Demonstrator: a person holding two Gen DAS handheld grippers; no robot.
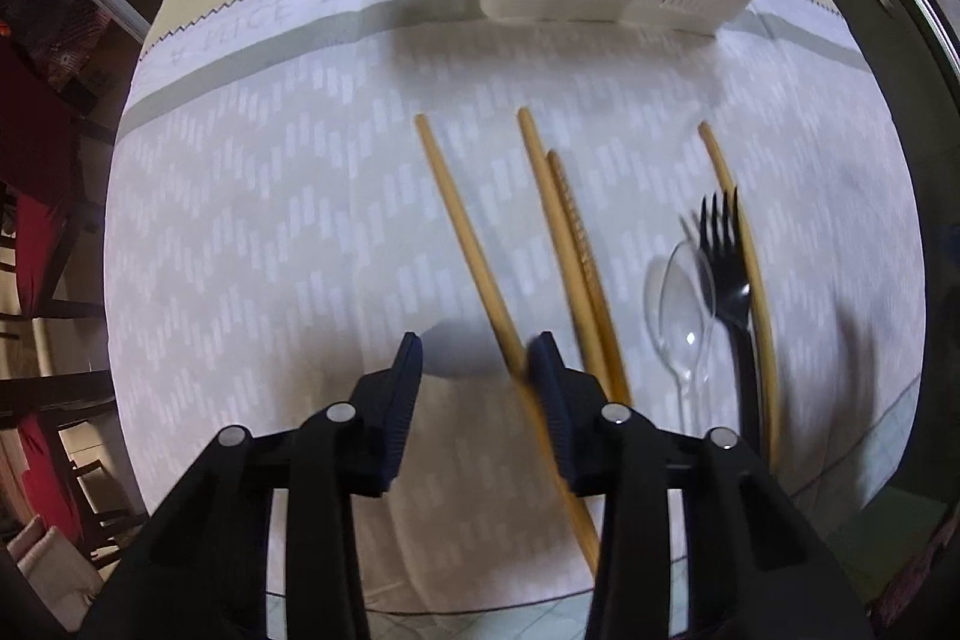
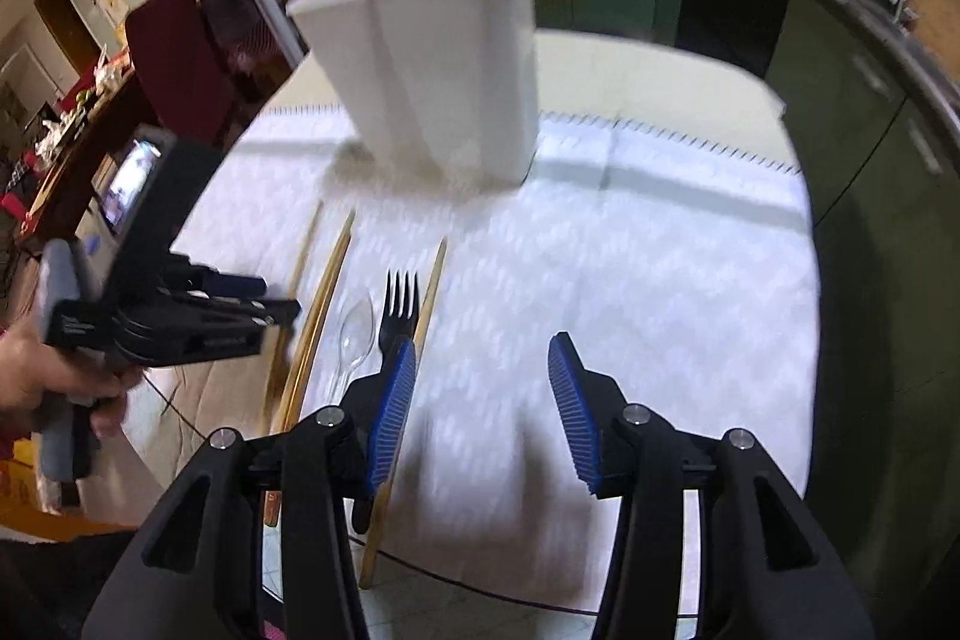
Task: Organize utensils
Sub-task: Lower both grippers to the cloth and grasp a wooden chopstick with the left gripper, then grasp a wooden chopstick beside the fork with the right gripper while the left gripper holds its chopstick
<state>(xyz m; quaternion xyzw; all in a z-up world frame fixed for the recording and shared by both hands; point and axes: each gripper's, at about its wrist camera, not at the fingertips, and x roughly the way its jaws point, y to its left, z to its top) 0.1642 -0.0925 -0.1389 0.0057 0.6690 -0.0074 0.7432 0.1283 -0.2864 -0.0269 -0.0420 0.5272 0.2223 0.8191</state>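
The leftmost chopstick lies on the patterned cloth toward the counter's near edge, and it runs between the pads of my left claw, close against the right-hand pad; the blur keeps me from telling whether the pads press on it, and the jaws stand partly apart. Just beside it lie two more chopsticks side by side, then a clear spoon, a black fork and a fourth chopstick touching the fork's far side. My right claw hangs partly open over bare cloth with nothing in it, near the fork. The white utensil holder stands at the cloth's far edge with chopsticks upright in it.
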